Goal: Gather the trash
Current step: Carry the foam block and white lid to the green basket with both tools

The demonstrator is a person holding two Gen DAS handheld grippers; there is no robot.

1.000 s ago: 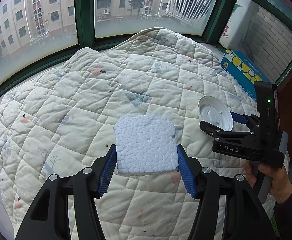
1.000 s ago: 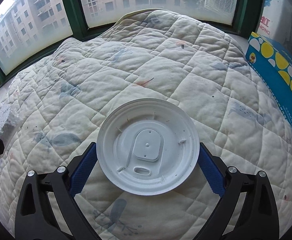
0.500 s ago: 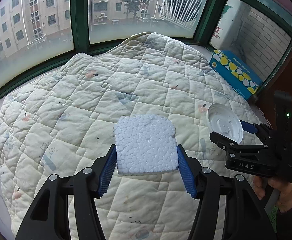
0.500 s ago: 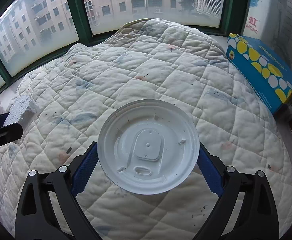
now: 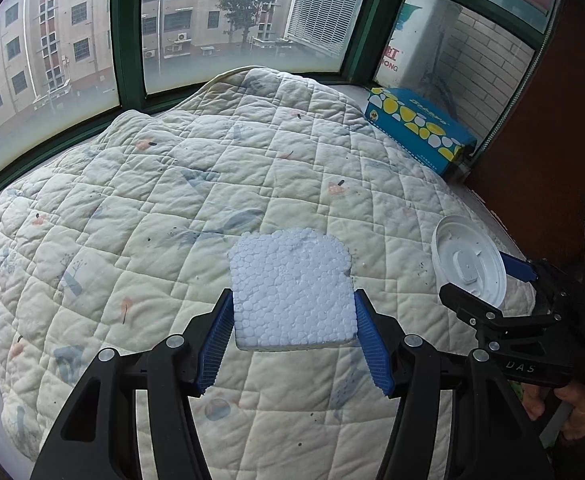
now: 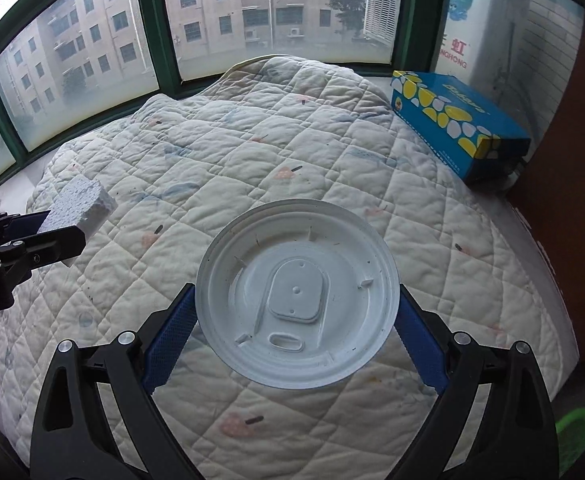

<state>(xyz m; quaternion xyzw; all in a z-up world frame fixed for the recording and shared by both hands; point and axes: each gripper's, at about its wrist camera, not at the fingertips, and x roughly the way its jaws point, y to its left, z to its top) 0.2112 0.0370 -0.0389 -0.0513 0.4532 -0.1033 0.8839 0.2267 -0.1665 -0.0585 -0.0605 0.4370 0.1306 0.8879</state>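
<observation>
Foam chunk (image 5: 292, 292) sits clamped between your left gripper's (image 5: 292, 344) blue pads, held above the quilt (image 5: 172, 200), not touching it. Your right gripper (image 6: 294, 332) is closed on a white plastic lid (image 6: 296, 304), pads pressing its rim on both sides, lid tilted, underside facing the camera, also off the quilt. Both grippers hover side by side near the quilt's front edge. Blue tissue box (image 6: 456, 120) lies at the far right by the window.
</observation>
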